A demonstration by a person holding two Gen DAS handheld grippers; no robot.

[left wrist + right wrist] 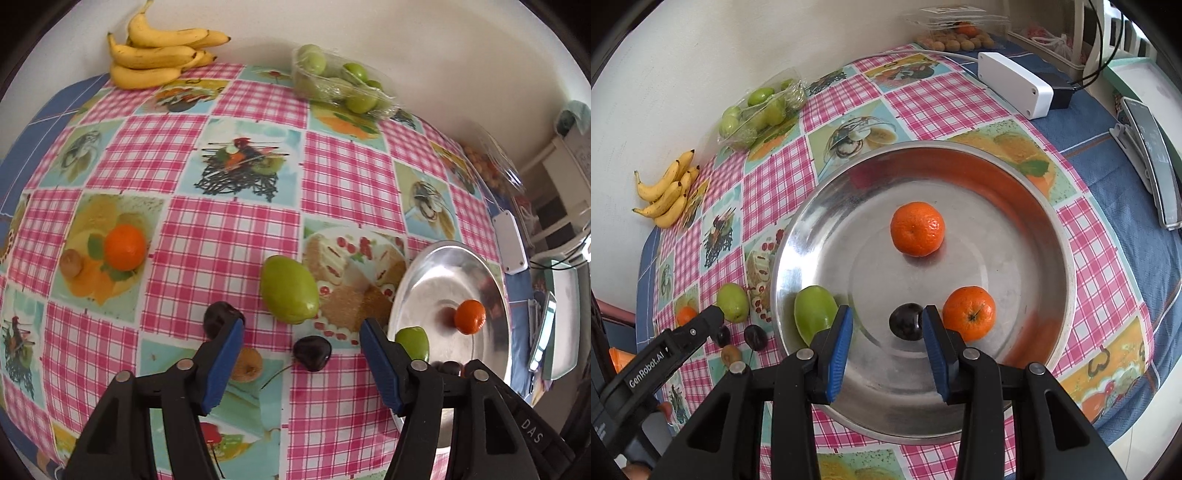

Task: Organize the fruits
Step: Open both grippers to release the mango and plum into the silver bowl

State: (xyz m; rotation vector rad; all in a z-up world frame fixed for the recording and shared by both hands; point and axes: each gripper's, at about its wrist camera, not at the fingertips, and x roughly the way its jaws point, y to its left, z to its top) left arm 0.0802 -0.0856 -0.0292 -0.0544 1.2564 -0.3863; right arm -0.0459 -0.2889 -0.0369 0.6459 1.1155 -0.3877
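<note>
The left gripper [301, 325] is hovering wide open above a dark cherry [312, 352] lying on the checked tablecloth [207, 251]. The right gripper [887, 322] is hanging narrowly open around another dark cherry [906, 320] inside the round steel tray [1027, 206], pads not touching it.

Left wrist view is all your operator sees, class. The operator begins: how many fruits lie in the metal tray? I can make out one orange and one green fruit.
Observer: Four. The right wrist view shows a second orange in the tray, which is hidden from you.
Operator: And the fourth?
Observer: A dark plum lies on the tray floor beside that orange.
Operator: Is the right gripper holding anything?
Observer: No. The right gripper hangs over the plum with its jaws open on either side of it, not clamped.
</note>
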